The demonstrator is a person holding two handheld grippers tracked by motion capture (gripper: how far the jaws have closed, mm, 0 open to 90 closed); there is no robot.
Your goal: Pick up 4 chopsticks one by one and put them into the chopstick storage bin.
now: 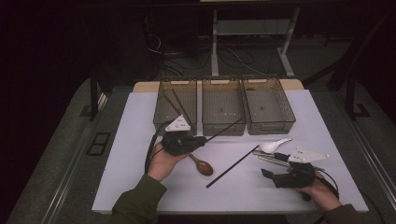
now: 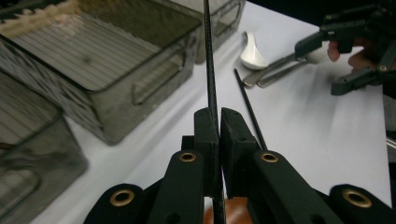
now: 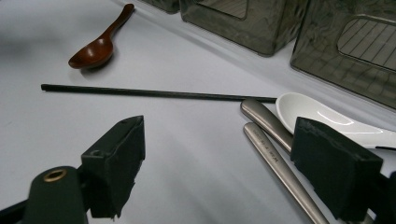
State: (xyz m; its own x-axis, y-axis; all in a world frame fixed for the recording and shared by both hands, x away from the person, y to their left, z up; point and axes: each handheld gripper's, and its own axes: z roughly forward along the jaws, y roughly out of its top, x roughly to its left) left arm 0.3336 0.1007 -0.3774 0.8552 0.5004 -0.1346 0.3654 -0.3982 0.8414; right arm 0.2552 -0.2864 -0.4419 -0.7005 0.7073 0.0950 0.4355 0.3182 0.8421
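My left gripper (image 1: 205, 138) (image 2: 217, 122) is shut on a thin black chopstick (image 1: 226, 128) (image 2: 209, 56), which juts out over the front of the middle bin (image 1: 223, 105). A second black chopstick (image 1: 232, 166) (image 3: 159, 94) lies slantwise on the white mat. A brown wooden spoon (image 1: 201, 165) (image 3: 95, 49) rests just under my left hand. My right gripper (image 1: 272, 164) (image 3: 224, 140) stands open low over the mat, nothing between its jaws. Beside it lie a white ceramic spoon (image 1: 275, 144) (image 3: 317, 114) and two metal handles (image 1: 268, 158) (image 3: 271, 140).
Three smoky clear bins stand in a row at the back of the mat: the left bin (image 1: 176, 102) holds thin dark sticks, and the right bin (image 1: 268, 105) looks bare. The mat's front edge (image 1: 224, 210) is close to both forearms.
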